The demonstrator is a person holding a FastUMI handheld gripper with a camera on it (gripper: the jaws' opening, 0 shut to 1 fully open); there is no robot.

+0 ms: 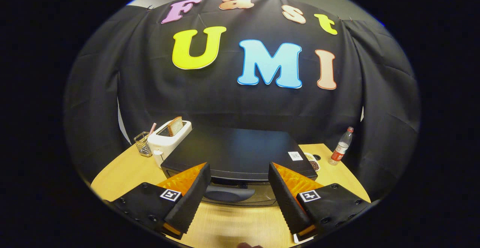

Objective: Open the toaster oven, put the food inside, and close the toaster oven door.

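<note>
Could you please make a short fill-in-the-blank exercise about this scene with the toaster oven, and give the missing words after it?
1. The gripper fingers are ____, with the toaster oven's door handle between them.
2. The toaster oven door is ____.
3. A slice of bread stands in the white ____.
4. The bottle has a ____ cap.

Missing words: open; closed; toaster; red

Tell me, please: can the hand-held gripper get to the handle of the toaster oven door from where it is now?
Probably yes. The hand-held gripper is open, and the door handle lies just ahead between its fingers, with only bare table before it.
</note>
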